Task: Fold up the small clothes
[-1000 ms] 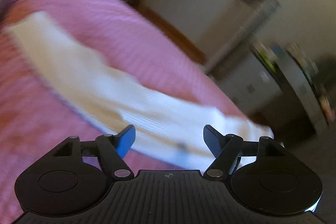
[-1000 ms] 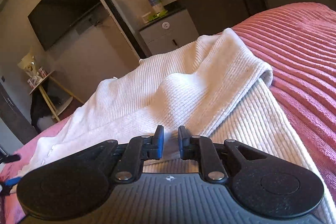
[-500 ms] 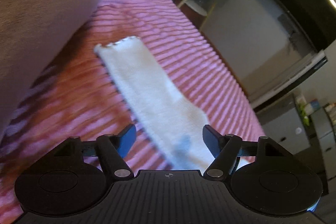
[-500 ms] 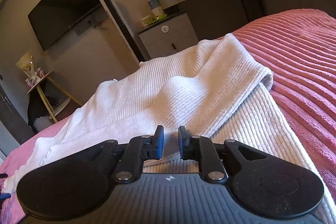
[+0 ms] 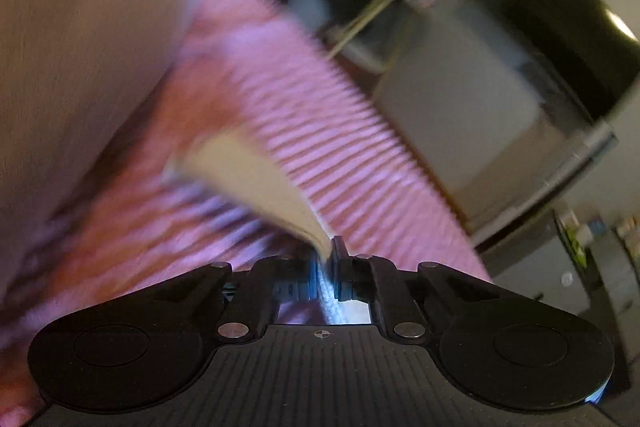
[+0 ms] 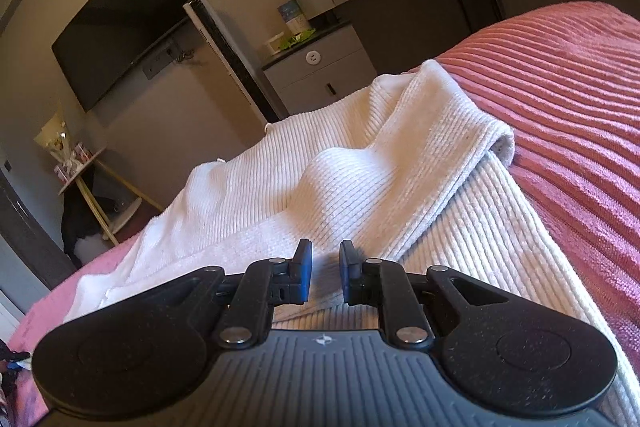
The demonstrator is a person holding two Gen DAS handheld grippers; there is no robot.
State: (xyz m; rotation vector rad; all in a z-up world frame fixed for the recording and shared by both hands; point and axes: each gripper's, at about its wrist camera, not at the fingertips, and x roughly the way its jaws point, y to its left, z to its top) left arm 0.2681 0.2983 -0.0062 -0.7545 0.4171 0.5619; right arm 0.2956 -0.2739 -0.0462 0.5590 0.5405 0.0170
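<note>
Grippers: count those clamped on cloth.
2. Left gripper pinches the white cloth over the pink bedspread; right gripper grips a cloth fold.

A bed carries everything, covered by a pink ribbed bedspread whose cords run as long parallel ridges. In the right wrist view the spread fills the right side of the frame and shows again at the lower left. On it lies a white ribbed garment, spread from lower left to upper centre, with one part folded over itself along the right, forming a rounded edge. In the blurred left wrist view a narrow white strip of cloth crosses the pink spread at centre frame.
</note>
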